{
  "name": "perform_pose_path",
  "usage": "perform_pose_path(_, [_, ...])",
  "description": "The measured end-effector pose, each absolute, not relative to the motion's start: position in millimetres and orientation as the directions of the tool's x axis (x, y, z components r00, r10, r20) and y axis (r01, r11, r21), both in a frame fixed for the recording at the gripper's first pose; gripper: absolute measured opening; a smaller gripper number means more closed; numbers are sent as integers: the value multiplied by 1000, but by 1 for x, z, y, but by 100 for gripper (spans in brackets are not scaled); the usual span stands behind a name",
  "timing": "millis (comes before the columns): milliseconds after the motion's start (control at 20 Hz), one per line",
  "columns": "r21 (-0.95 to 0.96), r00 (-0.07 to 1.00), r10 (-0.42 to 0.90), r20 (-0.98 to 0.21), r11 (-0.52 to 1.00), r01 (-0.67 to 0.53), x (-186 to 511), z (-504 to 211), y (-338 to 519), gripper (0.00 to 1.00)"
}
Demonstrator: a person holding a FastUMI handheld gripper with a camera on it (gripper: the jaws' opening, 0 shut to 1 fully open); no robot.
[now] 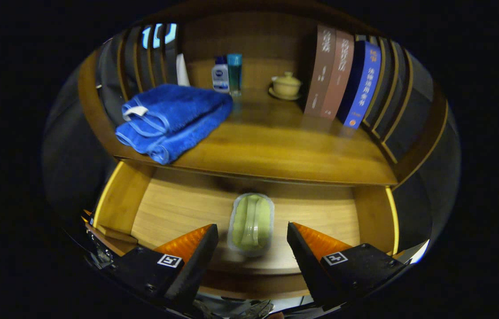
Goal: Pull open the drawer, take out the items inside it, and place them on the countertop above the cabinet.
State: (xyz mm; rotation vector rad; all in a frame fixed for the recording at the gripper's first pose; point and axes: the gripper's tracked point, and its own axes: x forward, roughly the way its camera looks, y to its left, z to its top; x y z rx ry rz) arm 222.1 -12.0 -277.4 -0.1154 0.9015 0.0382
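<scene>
A small clear lidded box with something pale green inside (251, 223) lies on the floor of the pulled-open drawer (178, 208), about midway between its side walls. The box sits just ahead of the gripper (252, 243), in line with the gap between the jaws, which stand wide apart and hold nothing. Its long axis runs straight away from the jaws, so they would close across its narrow width. What the box contains is hard to make out, and the bench (276, 146) above overhangs and hides the drawer's back. On the bench, beyond the box, lie a folded blue towel (174, 119), two small bottles (227, 73), a lidded cup (286, 85) and upright books (342, 75).
</scene>
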Motion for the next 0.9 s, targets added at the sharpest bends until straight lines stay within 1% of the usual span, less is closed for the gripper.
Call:
perform_pose_path(100, [-121,585,-65,-808,991,-58,234,-295,-19,98])
perform_pose_path(150, [-126,567,-76,-820,991,-49,238,-302,-21,94])
perform_pose_path(250, [-111,534,-79,-842,993,-28,243,-314,-19,81])
perform_pose_path(450, [-74,465,-79,-882,997,28,239,-335,-18,45])
perform_pose_path(550, [-70,474,-68,-878,997,13,242,-335,-17,27])
perform_pose_path(650, [-66,481,-56,-875,998,-3,243,-333,-16,20])
perform_pose_path(900, [-19,480,-35,-876,999,38,231,-317,-17,20])
